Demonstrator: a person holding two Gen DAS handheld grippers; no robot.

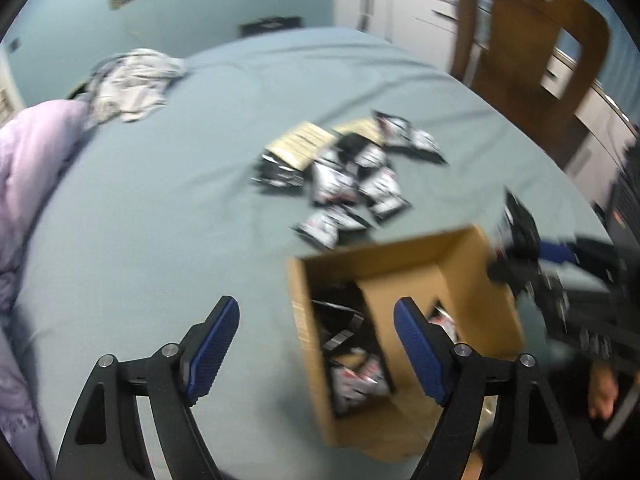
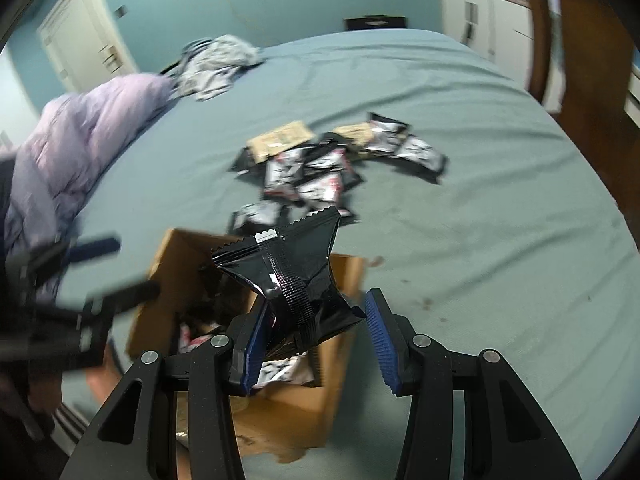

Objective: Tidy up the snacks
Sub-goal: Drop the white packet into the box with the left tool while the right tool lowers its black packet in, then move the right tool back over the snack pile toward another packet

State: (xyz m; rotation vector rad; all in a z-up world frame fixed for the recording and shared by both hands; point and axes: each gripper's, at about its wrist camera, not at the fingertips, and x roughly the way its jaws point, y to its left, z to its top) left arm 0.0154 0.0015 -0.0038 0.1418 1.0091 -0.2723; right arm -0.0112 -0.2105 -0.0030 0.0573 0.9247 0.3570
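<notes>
— Blue-padded fingers of the right gripper (image 2: 316,340) stood parted, a black snack packet (image 2: 292,276) between them, touching only the left pad, above the cardboard box (image 2: 280,404).

— And the left gripper (image 1: 316,350)?

— Spread wide, holding nothing, beside the same box (image 1: 472,300) on the teal bedsheet (image 1: 160,220). More packets (image 1: 344,184) lay heaped beyond it.

No legible text anywhere: print on the snack packets (image 2: 316,184) and cardboard box (image 1: 404,320) too blurred.
</notes>
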